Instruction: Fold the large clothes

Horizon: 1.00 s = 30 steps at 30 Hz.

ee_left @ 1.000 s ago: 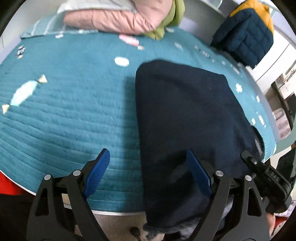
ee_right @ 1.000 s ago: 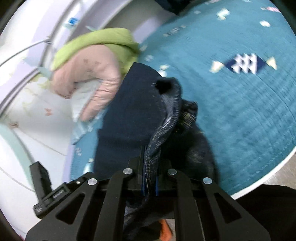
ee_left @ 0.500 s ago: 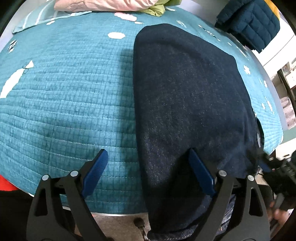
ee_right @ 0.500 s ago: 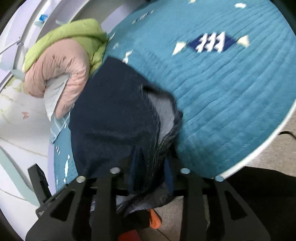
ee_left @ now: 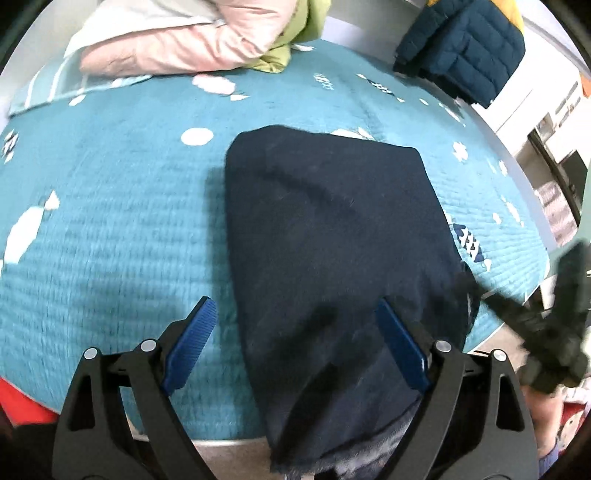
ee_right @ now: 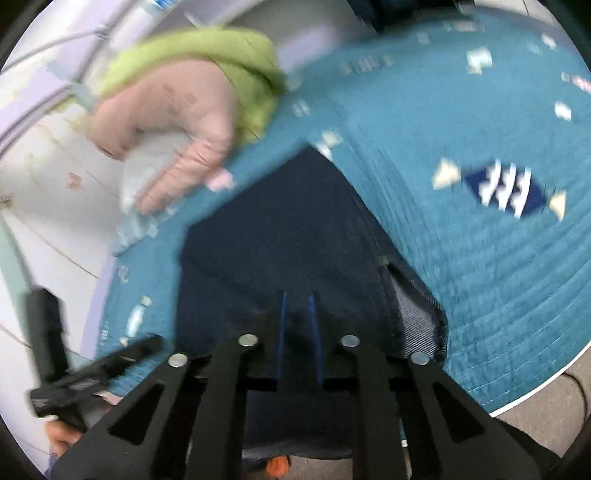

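Note:
A dark navy garment (ee_left: 332,251) lies folded lengthwise on the teal quilt (ee_left: 110,229), its near end hanging over the bed's front edge. My left gripper (ee_left: 295,347) is wide open above that near end; its right finger (ee_left: 400,350) is over the cloth and its left finger (ee_left: 190,343) over the quilt. In the right wrist view the garment (ee_right: 295,229) lies below my right gripper (ee_right: 297,317), whose jaws stand slightly apart with nothing between them. A grey inner layer of the garment (ee_right: 413,306) shows at its right edge.
A pink jacket (ee_left: 192,48) and a green garment (ee_left: 306,22) are piled at the bed's far side. A navy and yellow puffer jacket (ee_left: 469,48) sits at the far right. The bed's front edge (ee_right: 517,398) drops to the floor.
My right gripper has let go of the garment's edge and its jaws have parted. The garment now lies flat. My left gripper has pulled back and stays open.

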{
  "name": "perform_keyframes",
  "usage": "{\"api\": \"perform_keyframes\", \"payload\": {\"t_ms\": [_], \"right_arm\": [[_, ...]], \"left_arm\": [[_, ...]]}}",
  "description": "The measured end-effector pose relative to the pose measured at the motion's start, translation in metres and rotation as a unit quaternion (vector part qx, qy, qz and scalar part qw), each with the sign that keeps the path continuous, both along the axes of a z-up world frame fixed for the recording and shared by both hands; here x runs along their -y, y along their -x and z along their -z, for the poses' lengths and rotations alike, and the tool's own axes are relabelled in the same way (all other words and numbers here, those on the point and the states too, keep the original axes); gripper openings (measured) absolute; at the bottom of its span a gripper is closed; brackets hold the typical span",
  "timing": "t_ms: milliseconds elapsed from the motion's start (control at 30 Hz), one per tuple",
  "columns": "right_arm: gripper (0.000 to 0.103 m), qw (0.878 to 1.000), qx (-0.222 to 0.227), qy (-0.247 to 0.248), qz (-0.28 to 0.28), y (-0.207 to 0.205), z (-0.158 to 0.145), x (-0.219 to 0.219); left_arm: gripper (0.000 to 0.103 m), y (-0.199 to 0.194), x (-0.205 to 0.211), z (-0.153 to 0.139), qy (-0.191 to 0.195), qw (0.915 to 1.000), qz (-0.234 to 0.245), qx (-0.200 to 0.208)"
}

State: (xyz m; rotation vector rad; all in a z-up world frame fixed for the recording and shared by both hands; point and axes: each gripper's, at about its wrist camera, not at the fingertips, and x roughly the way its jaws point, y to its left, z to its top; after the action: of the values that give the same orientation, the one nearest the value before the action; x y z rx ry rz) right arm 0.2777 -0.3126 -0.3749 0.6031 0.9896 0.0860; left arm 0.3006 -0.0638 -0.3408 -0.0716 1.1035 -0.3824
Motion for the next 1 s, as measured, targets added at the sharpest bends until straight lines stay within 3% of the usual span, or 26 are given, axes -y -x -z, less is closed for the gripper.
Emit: {"api": "perform_keyframes", "payload": {"t_ms": [67, 133, 200, 233, 333, 400, 467, 533, 567, 600, 733, 833, 1000], "right_arm": [[0.0, 0.998, -0.047, -0.039, -0.004, -0.004, 0.034, 0.006], [0.0, 0.997, -0.048, -0.068, 0.002, -0.002, 0.038, 0.013], [0.0, 0.997, -0.051, -0.065, -0.004, -0.003, 0.039, 0.012], [0.0, 0.997, -0.049, -0.062, -0.006, -0.003, 0.039, 0.011], [0.0, 0.997, -0.048, -0.065, -0.007, -0.001, 0.036, 0.011], [0.004, 0.997, -0.034, -0.067, -0.004, 0.005, 0.03, 0.011], [0.011, 0.998, -0.02, -0.05, 0.012, 0.017, 0.017, 0.014], [0.027, 0.999, 0.0, -0.042, 0.021, 0.031, 0.006, 0.019], [0.042, 0.999, 0.004, -0.034, 0.027, 0.037, 0.002, 0.021], [0.045, 0.999, 0.005, -0.025, 0.03, 0.041, 0.0, 0.022], [0.046, 0.999, -0.027, -0.016, 0.043, 0.046, 0.014, 0.027], [0.046, 0.998, -0.038, -0.038, 0.042, 0.042, 0.023, 0.027], [0.047, 0.995, -0.074, -0.005, 0.07, 0.045, 0.027, 0.031]], "left_arm": [[0.088, -0.009, 0.013, 0.001, -0.006, 0.9999, 0.009, -0.003], [0.088, -0.013, 0.025, -0.001, -0.005, 0.9998, 0.018, -0.004], [0.089, -0.019, 0.038, 0.003, -0.01, 0.9994, 0.033, -0.011], [0.089, -0.023, 0.044, 0.013, -0.026, 0.9986, 0.038, -0.026], [0.089, -0.027, 0.061, 0.034, -0.118, 0.9919, 0.046, -0.011], [0.089, -0.028, 0.063, 0.036, -0.127, 0.9907, 0.046, -0.012], [0.09, -0.03, 0.06, 0.034, -0.117, 0.9921, 0.043, -0.02], [0.09, -0.03, 0.051, 0.029, -0.098, 0.9943, 0.033, -0.025], [0.09, -0.029, 0.045, 0.027, -0.089, 0.9953, 0.025, -0.028], [0.09, -0.027, 0.036, 0.024, -0.074, 0.9968, 0.01, -0.029], [0.09, -0.013, 0.004, 0.021, -0.044, 0.9978, -0.031, -0.038], [0.09, -0.007, -0.011, 0.036, -0.003, 0.9952, -0.044, -0.087], [0.09, 0.007, -0.01, 0.055, -0.003, 0.9929, -0.043, -0.111]]}}
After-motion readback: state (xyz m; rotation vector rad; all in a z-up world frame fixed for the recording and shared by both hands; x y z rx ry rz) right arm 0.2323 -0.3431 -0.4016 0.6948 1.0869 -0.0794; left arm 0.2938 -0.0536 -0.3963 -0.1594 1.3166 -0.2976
